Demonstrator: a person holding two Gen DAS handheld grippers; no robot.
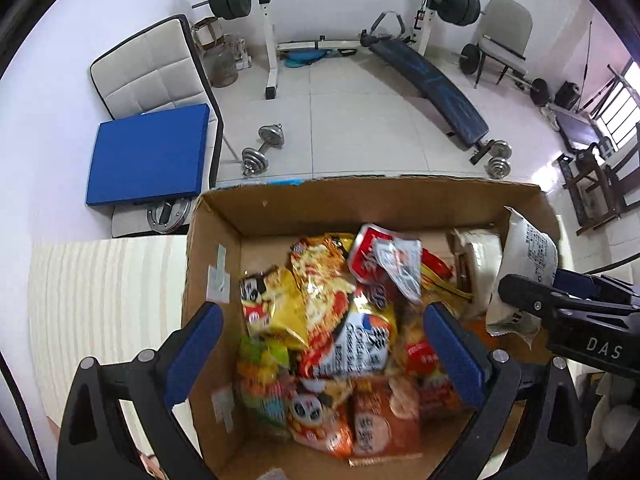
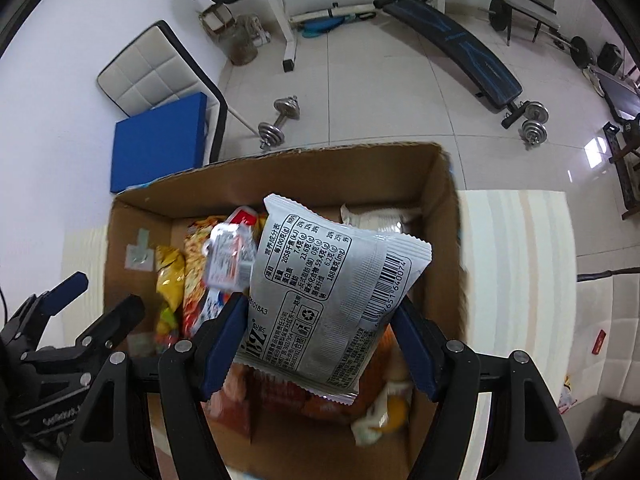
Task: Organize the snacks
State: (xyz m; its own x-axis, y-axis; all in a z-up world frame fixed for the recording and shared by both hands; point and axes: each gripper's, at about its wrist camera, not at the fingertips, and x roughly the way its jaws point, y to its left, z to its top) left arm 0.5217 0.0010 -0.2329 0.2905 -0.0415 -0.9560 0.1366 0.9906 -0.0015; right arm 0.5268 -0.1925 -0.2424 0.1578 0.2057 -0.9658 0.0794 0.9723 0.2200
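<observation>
A cardboard box (image 1: 352,204) holds several snack packets (image 1: 320,320), yellow, orange and red. My left gripper (image 1: 324,316) hangs over the pile, open, with nothing between its blue pads. My right gripper (image 2: 320,308) is shut on a silver packet (image 2: 320,276) printed with a nutrition table and barcode, held above the same cardboard box (image 2: 280,176). That silver packet (image 1: 524,264) also shows at the box's right side in the left wrist view, with the right gripper (image 1: 516,292) on it. The left gripper (image 2: 104,292) appears at the lower left of the right wrist view.
The box stands on a pale striped surface (image 1: 100,300). Beyond it on the tiled floor are a dumbbell (image 1: 264,148), a weight bench (image 1: 436,88), a barbell rack (image 1: 272,40) and a chair with a blue cushion (image 1: 148,156). A small red item (image 2: 599,342) lies right of the box.
</observation>
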